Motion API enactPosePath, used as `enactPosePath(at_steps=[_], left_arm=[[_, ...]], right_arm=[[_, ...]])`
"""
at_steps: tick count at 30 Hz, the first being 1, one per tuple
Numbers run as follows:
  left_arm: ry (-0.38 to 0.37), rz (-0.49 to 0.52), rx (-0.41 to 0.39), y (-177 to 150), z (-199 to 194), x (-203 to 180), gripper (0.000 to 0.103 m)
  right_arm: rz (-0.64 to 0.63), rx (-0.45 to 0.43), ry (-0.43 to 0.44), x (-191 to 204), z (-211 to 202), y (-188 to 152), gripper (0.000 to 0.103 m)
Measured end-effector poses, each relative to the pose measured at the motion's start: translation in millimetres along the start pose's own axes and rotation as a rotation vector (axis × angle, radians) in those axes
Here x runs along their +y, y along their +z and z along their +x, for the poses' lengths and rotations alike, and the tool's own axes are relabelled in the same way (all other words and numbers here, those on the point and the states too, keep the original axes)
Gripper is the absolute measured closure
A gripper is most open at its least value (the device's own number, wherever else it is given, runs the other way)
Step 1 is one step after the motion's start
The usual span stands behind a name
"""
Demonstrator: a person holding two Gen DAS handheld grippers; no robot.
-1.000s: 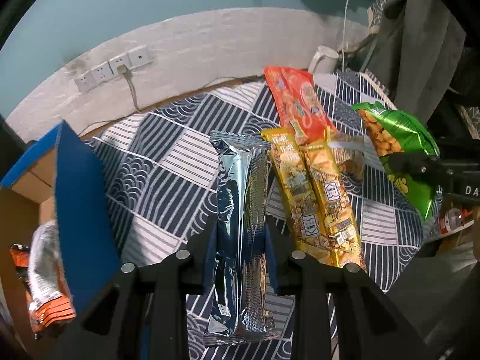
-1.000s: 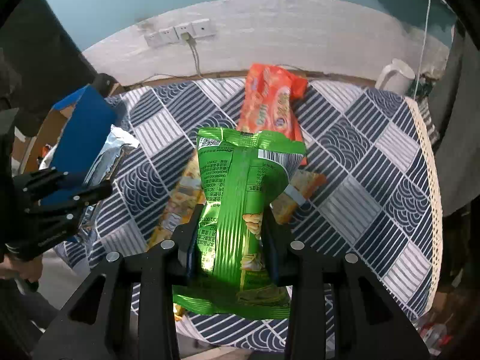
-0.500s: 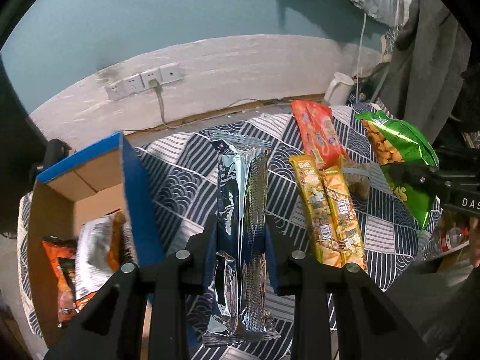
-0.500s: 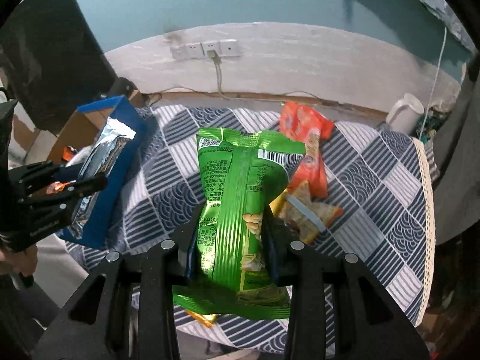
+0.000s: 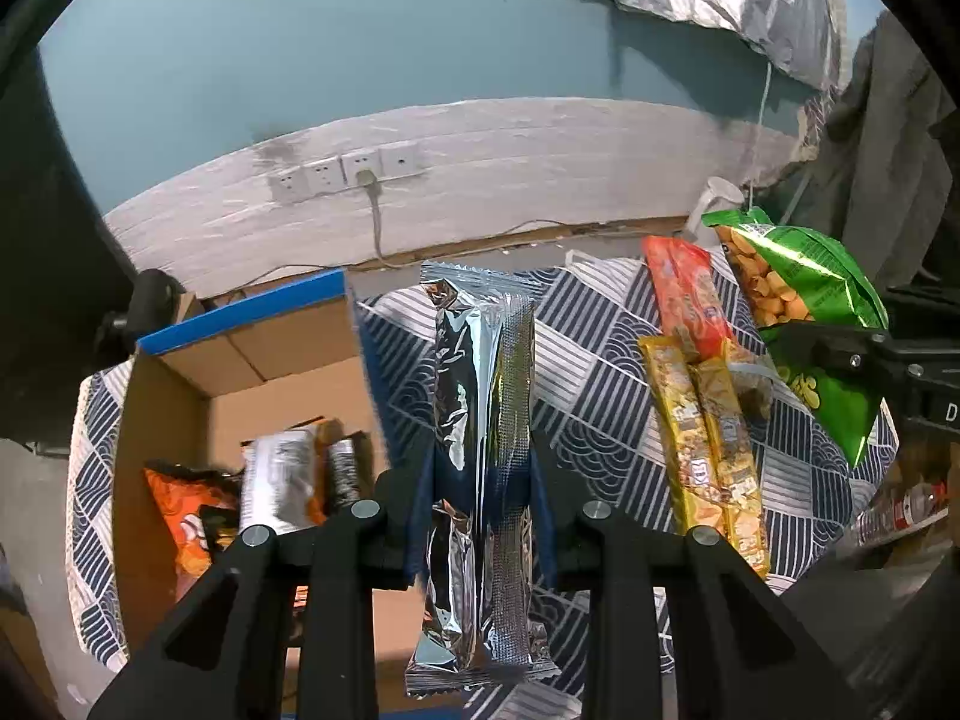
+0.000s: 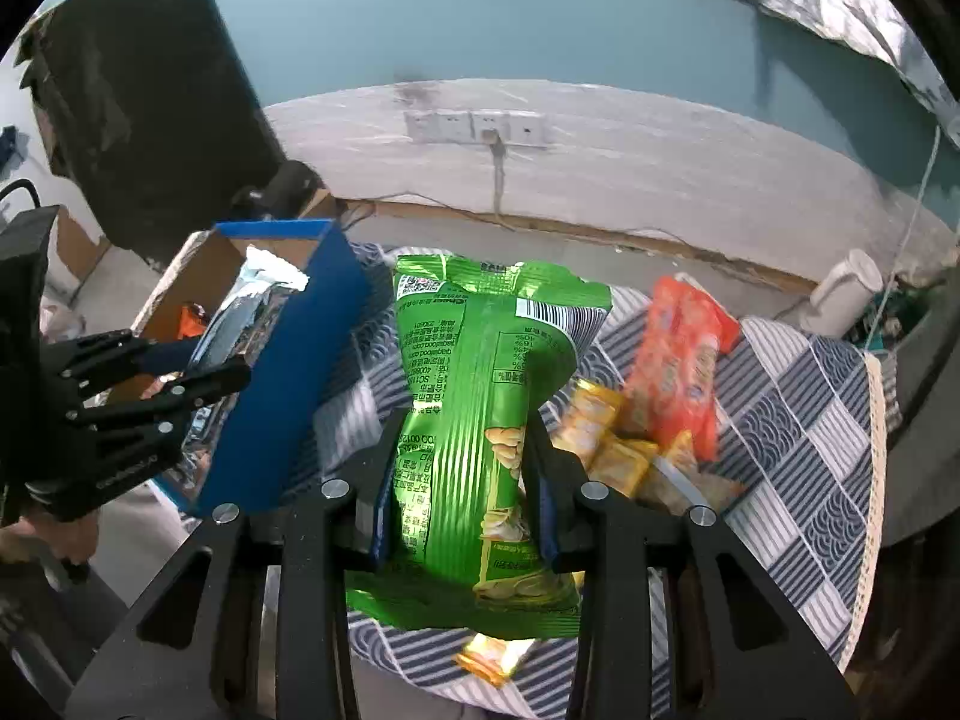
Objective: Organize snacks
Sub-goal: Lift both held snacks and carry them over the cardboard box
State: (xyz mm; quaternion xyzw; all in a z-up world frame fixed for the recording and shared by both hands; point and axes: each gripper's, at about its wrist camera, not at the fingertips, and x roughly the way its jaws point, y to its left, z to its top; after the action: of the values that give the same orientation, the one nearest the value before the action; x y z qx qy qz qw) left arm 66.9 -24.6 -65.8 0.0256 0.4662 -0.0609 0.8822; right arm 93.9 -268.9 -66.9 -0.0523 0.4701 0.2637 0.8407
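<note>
My left gripper [image 5: 480, 516] is shut on a long silver foil snack pack [image 5: 483, 420] and holds it above the table, beside the open blue cardboard box [image 5: 240, 312]. The box holds an orange bag [image 5: 186, 516] and a silver pack [image 5: 276, 480]. My right gripper [image 6: 459, 510] is shut on a green snack bag [image 6: 474, 396], lifted over the table. On the patterned cloth lie an orange-red pack [image 5: 684, 300] and two yellow packs [image 5: 708, 438]. The left gripper also shows in the right wrist view [image 6: 180, 372].
The table with its blue-and-white patterned cloth [image 6: 798, 456] stands against a wall with sockets [image 6: 474, 126]. A white kettle [image 6: 846, 294] sits at the far right. A dark panel [image 6: 144, 102] stands behind the box.
Both grippers have lifted and pulled back with their packs. The left one has swung left, so the open box and its contents have come into view.
</note>
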Motion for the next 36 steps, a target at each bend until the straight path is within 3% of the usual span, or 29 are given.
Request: enactPosePath(at_steps=[16, 36], left_arm=[[0.080, -0.111, -0.003, -14, -10, 85, 0.074], [0.158, -0.227, 0.045, -47, -3, 171, 0.074]], right_arm=[[-0.108, 0.032, 0.067, 80, 39, 37, 0.068], [-0.184, 0.178, 0.181, 183, 119, 67, 0.068]])
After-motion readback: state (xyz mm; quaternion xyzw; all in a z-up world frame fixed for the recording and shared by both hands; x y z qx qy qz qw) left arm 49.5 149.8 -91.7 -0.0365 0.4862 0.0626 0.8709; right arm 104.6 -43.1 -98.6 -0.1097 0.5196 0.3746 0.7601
